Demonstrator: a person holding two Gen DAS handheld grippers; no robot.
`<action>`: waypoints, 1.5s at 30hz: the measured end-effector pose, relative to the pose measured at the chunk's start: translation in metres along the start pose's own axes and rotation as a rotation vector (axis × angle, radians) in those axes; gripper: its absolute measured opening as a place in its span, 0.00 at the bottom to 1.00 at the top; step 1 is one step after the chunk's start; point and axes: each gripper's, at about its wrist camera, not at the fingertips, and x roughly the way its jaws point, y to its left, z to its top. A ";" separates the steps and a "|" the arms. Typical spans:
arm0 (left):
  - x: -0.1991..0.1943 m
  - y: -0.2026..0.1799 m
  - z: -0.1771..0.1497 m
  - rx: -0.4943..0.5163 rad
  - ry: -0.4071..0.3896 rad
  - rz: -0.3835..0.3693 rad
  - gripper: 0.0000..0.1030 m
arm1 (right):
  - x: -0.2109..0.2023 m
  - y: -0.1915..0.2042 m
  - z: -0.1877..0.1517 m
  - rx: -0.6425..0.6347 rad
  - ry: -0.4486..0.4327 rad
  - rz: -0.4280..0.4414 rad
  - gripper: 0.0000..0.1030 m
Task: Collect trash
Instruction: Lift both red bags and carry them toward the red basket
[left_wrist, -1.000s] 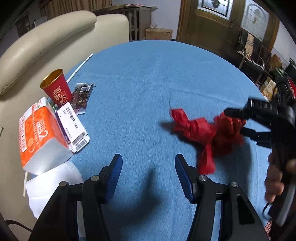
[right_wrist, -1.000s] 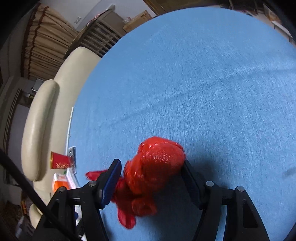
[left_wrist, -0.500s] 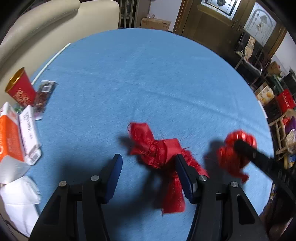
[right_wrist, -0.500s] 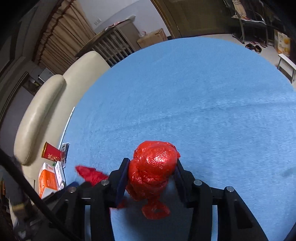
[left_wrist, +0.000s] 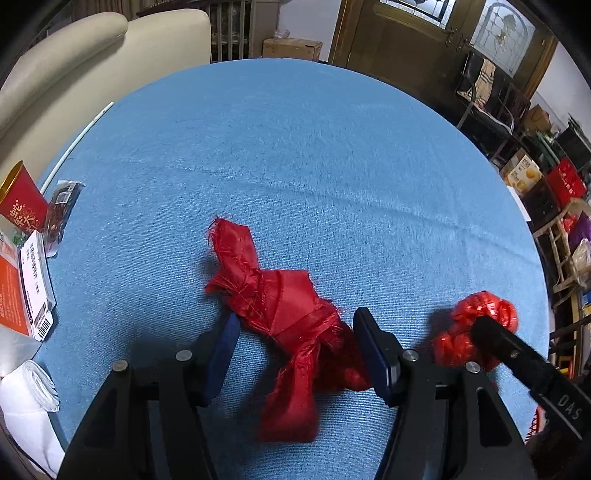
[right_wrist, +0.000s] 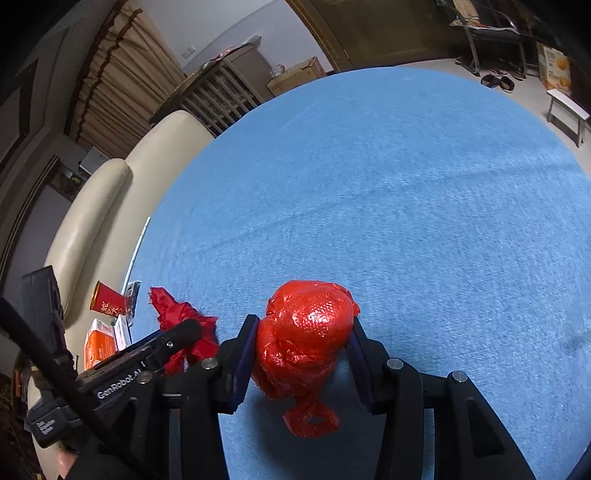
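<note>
A crumpled red ribbon (left_wrist: 280, 306) lies on the blue tablecloth (left_wrist: 314, 155). My left gripper (left_wrist: 301, 347) is open with its jaws on either side of the ribbon's near end. My right gripper (right_wrist: 301, 350) is shut on a balled red plastic bag (right_wrist: 306, 332) and holds it just above the cloth. That bag also shows in the left wrist view (left_wrist: 476, 332) at the right. The ribbon shows in the right wrist view (right_wrist: 181, 314) behind the left gripper (right_wrist: 184, 328).
At the table's left edge stand a red paper cup (left_wrist: 20, 199), a dark snack wrapper (left_wrist: 61, 206), an orange carton (left_wrist: 11, 291) and white tissue (left_wrist: 29, 398). A cream sofa (left_wrist: 74, 62) is behind. Boxes and chairs (left_wrist: 524, 173) stand to the right.
My right gripper has closed on the red bag and lifted it away from the ribbon. My left gripper has moved right and forward until its open jaws straddle the ribbon.
</note>
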 end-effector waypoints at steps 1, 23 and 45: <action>0.000 -0.001 -0.001 0.003 -0.002 0.002 0.63 | -0.002 -0.004 -0.001 0.002 -0.001 0.000 0.48; -0.081 -0.029 -0.039 0.155 -0.200 0.072 0.48 | -0.052 -0.011 -0.030 0.000 -0.043 0.022 0.48; -0.160 -0.053 -0.092 0.265 -0.355 0.107 0.48 | -0.144 0.002 -0.077 -0.056 -0.149 0.033 0.48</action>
